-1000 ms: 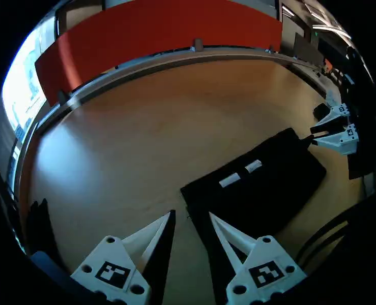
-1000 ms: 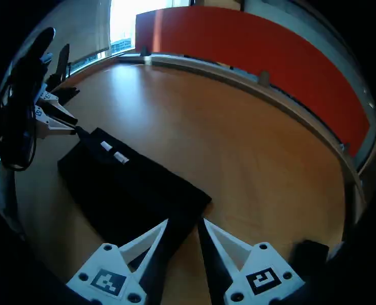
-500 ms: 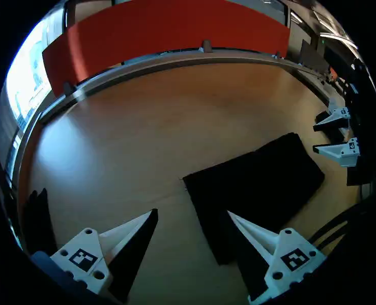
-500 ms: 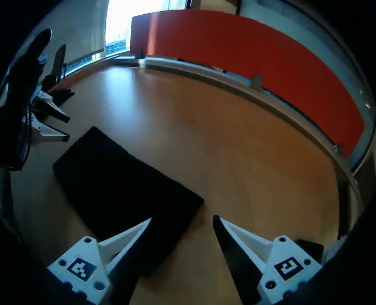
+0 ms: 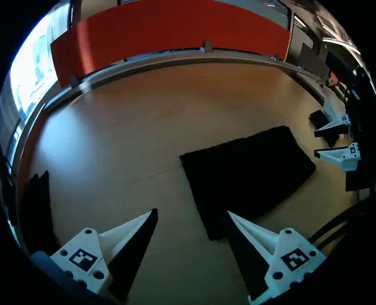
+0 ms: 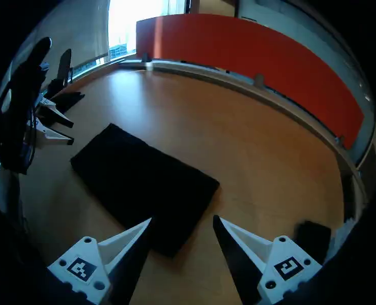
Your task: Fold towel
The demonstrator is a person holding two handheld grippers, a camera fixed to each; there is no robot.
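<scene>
A black towel (image 5: 246,175) lies folded flat in a rectangle on the wooden table (image 5: 137,127). In the left gripper view my left gripper (image 5: 192,213) stands open just short of the towel's near corner, touching nothing. Farther off, at the towel's right end, the right gripper (image 5: 316,143) is open too. In the right gripper view the same towel (image 6: 144,175) lies ahead of my open right gripper (image 6: 182,219), whose fingers flank its near corner. The left gripper (image 6: 71,133) shows open at the towel's far left end.
An orange partition (image 5: 172,28) (image 6: 269,51) runs along the table's far edge, with a bright window (image 6: 132,20) beside it. A dark object (image 5: 35,213) sits near the left edge and another (image 6: 312,236) at the right. Bare tabletop (image 6: 238,142) stretches beyond the towel.
Both grippers held towel corners a second ago, then opened and let go. The white labels are now covered. Both grippers have drawn back slightly from the flat towel.
</scene>
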